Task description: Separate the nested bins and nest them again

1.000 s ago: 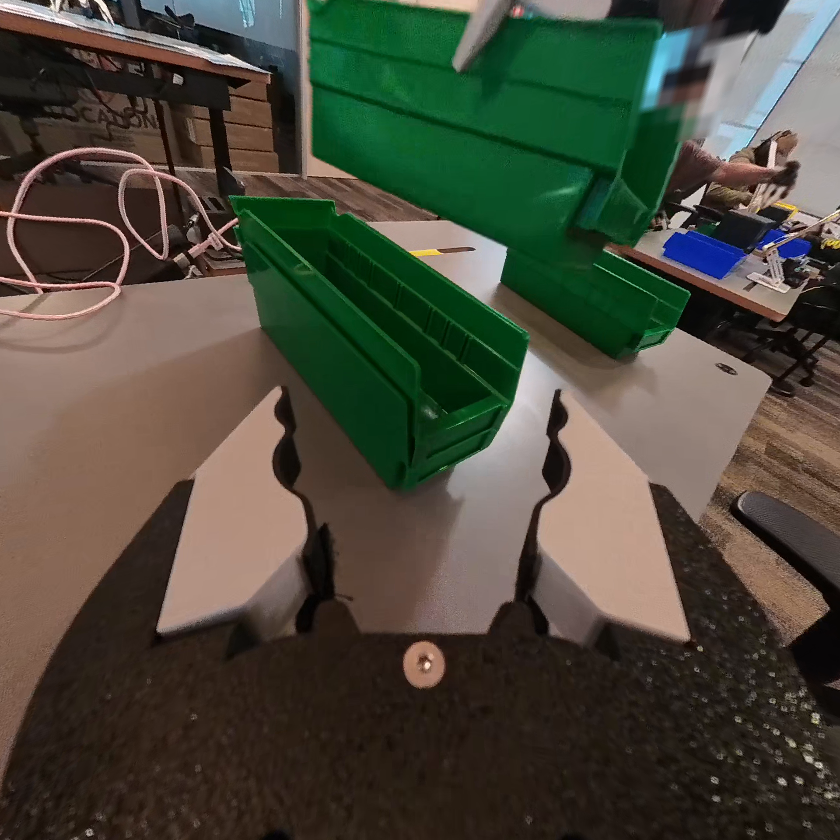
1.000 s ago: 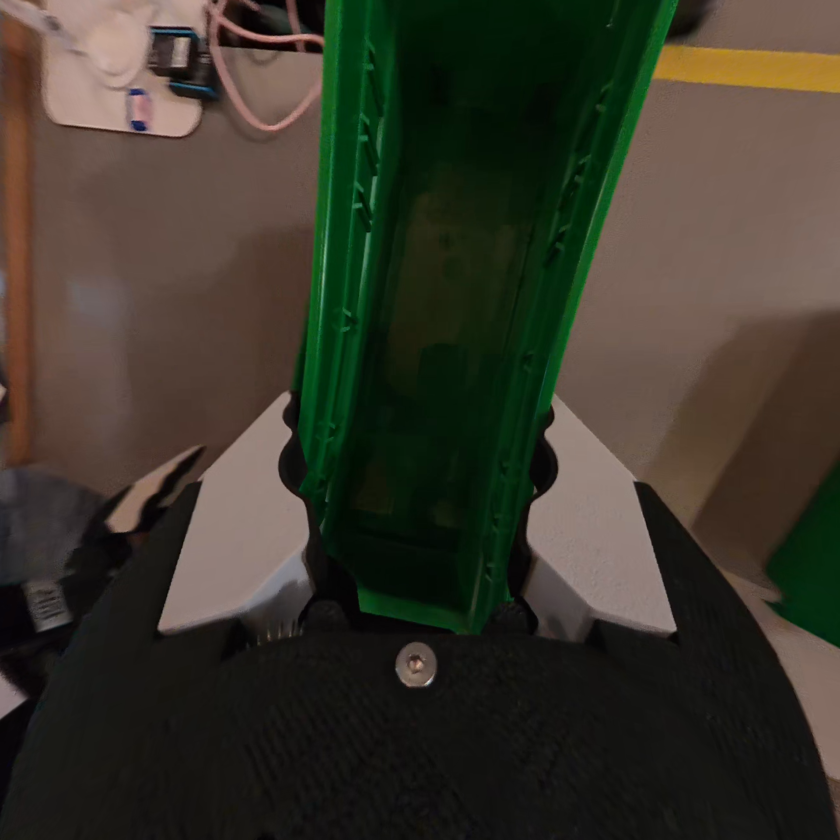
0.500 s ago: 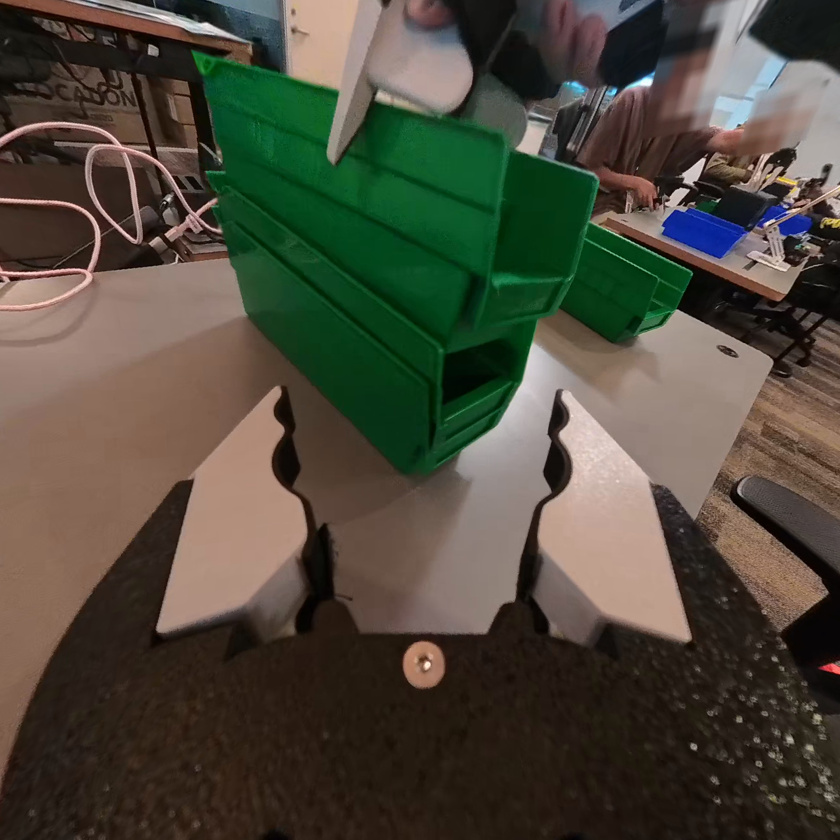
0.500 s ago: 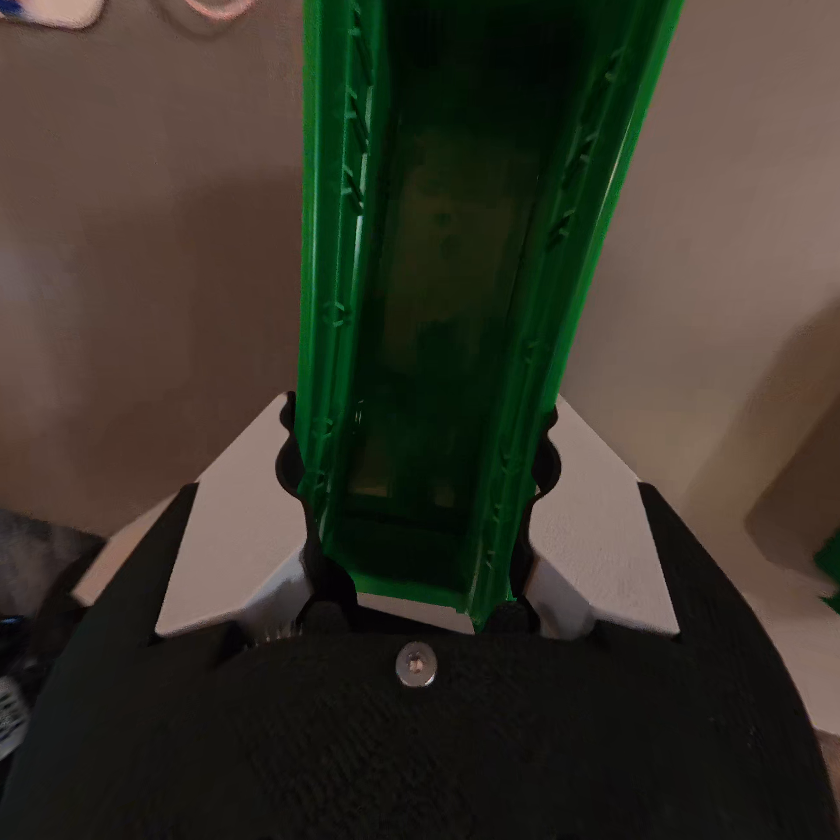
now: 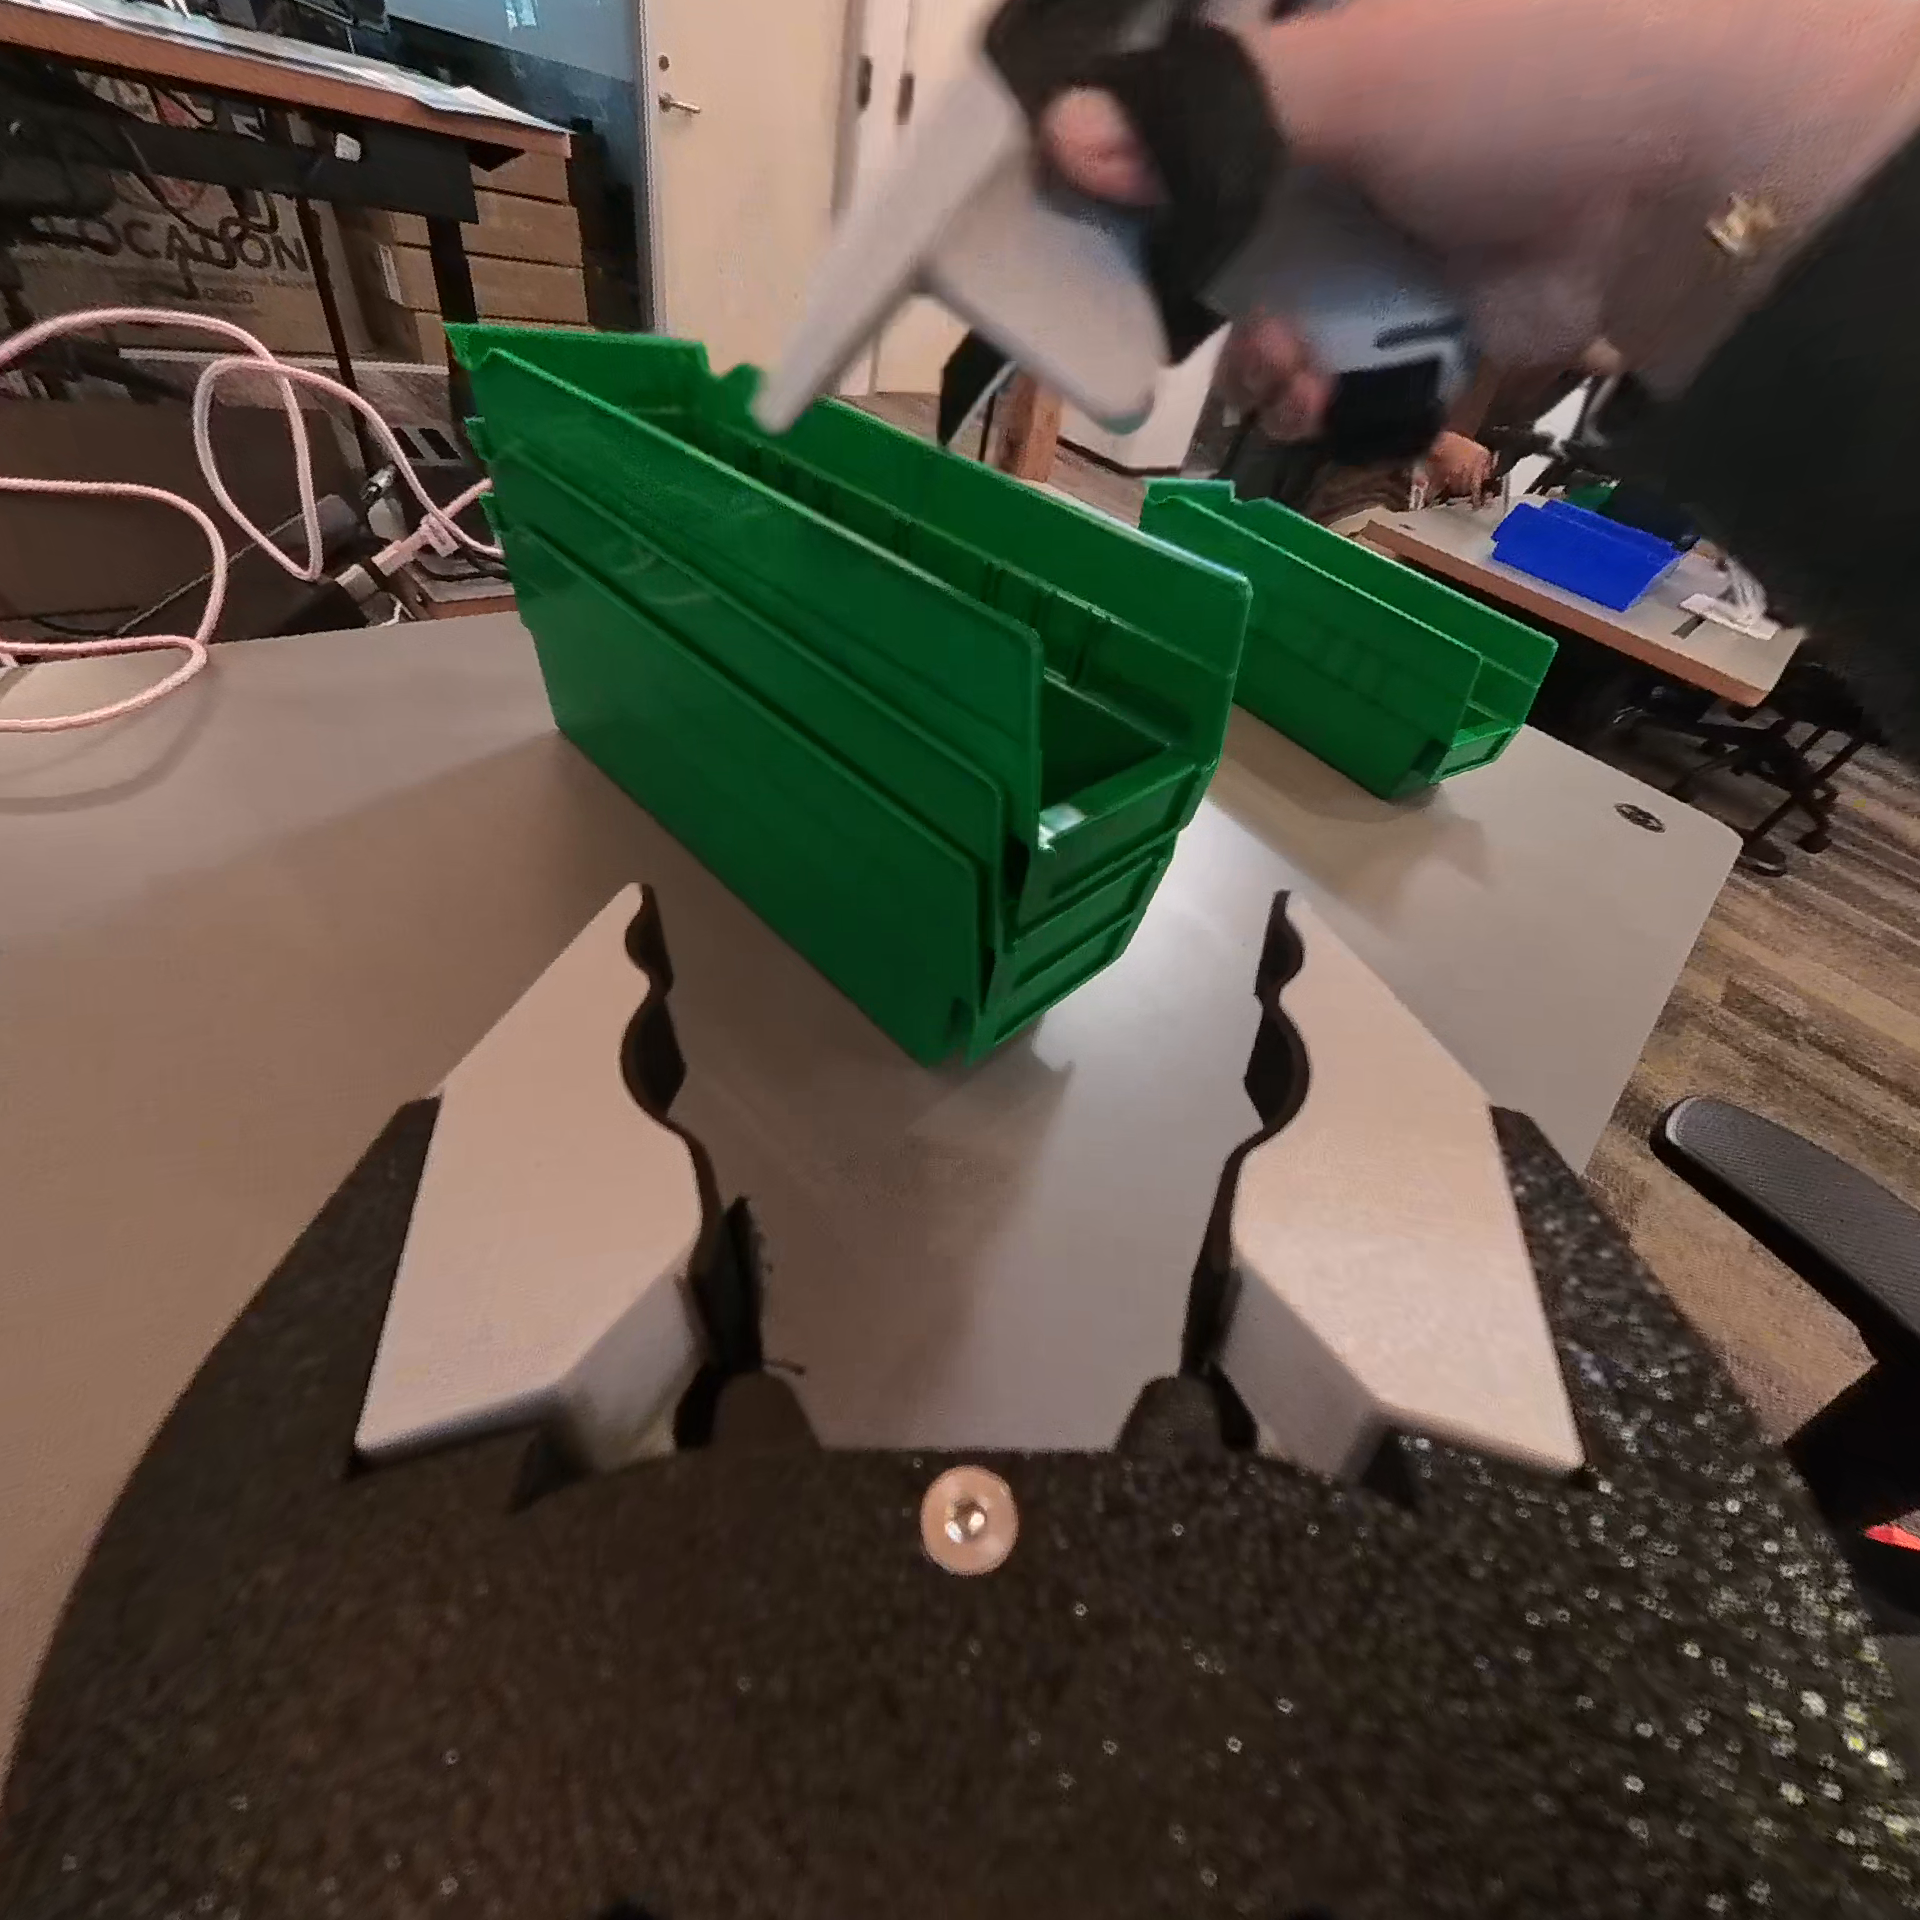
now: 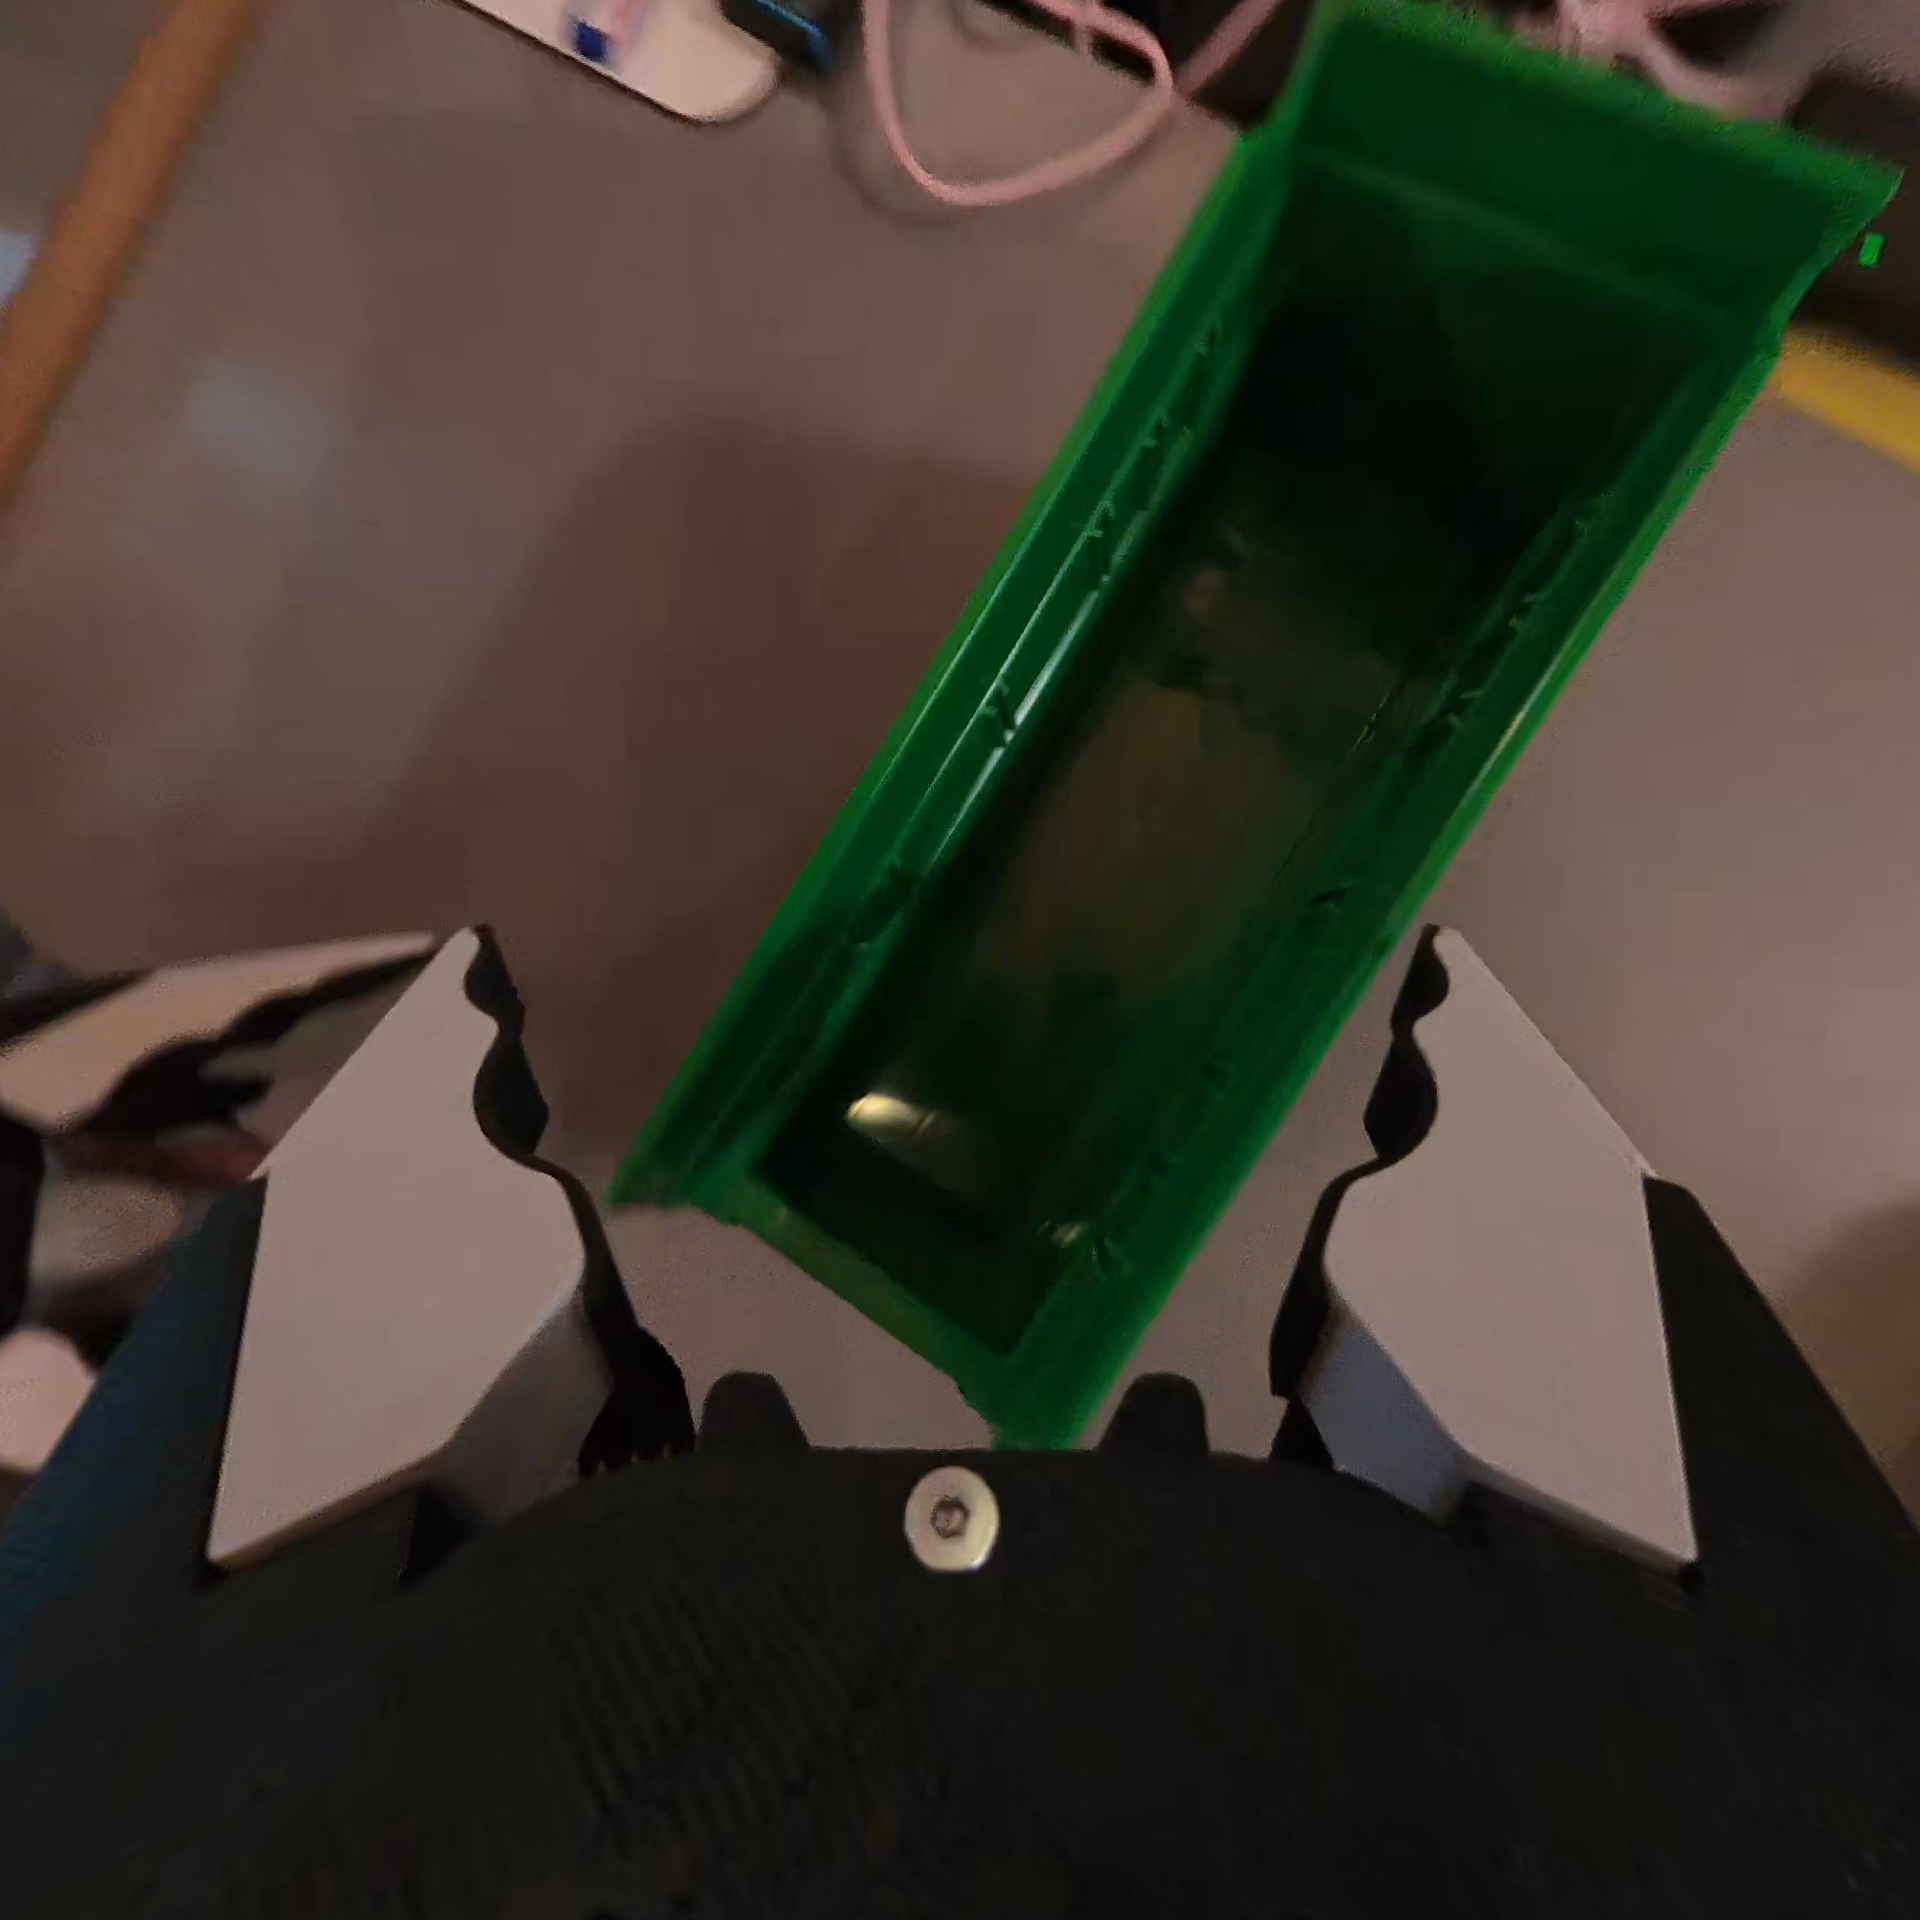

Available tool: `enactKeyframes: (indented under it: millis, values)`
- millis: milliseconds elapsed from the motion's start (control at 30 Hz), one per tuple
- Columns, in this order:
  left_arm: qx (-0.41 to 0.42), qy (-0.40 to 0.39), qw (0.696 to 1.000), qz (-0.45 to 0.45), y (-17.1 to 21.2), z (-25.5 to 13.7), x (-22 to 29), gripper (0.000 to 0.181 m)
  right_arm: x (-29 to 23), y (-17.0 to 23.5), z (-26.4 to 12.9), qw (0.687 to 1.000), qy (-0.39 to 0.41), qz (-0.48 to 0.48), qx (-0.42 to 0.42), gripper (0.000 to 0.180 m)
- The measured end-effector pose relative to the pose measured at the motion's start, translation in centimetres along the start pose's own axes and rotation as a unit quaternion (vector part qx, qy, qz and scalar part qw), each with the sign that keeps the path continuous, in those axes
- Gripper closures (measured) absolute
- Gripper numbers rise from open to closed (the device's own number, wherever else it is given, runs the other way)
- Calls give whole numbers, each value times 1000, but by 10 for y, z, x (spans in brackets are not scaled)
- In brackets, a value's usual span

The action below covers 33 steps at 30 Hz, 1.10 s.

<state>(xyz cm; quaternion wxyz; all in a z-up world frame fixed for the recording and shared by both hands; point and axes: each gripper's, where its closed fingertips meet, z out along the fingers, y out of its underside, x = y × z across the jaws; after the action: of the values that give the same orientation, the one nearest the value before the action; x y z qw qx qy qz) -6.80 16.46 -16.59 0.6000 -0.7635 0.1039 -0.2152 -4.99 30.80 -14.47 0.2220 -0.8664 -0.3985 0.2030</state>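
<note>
A stack of nested green bins [image 5: 831, 707] stands on the grey table [image 5: 260, 883] just ahead of my left gripper [image 5: 961, 997], which is open and empty. The top bin sits inside the lower ones. My right gripper [image 6: 956, 1029] is open and hovers above the stack, looking down into the top bin [image 6: 1247, 727]; it touches nothing. It also shows from the side in the left wrist view [image 5: 935, 270], held by a hand, with one finger tip near the bin's back rim. Another green bin [image 5: 1351, 634] lies farther right on the table.
A pink cord [image 5: 208, 499] loops at the table's far left edge. The table's right edge drops to wood floor with a black chair [image 5: 1818, 1216]. A farther desk holds a blue bin [image 5: 1579, 551], with people seated there. A white device [image 6: 665, 52] lies beyond the bins.
My right gripper lowered the top bin into the stack, then opened and let it go, pulling up and away. My left gripper stayed still and open.
</note>
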Motion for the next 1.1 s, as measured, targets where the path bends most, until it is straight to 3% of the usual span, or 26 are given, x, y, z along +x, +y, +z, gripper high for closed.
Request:
enactKeyframes:
  millis: [167, 300, 433, 667, 767, 867, 1100]
  values:
    - [7, -8, 1000, 1, -2, -1, -3, 70, 31, 51, -63, 984, -28, -84, 154, 21]
    - [2, -17, 1000, 0, 1, 1, -6, 70, 124, 115, -108, 961, 73, -47, 261, 23]
    - [-3, -24, 1000, 4, 3, 4, -6, 70, 218, 176, -157, 911, 182, 21, 371, 20]
    - [-25, -31, 999, 13, 14, 13, -6, 70, 306, 278, -179, 848, 315, 94, 415, 20]
    - [-35, -27, 999, 7, 21, 18, -6, 70, 317, 289, -163, 850, 313, 117, 408, 20]
    - [-47, -26, 999, 7, 28, 23, -5, 70, 311, 275, -158, 850, 298, 122, 417, 20]
    - [-67, -16, 998, 9, 41, 33, 0, 70, 337, 270, -135, 850, 340, 175, 363, 20]
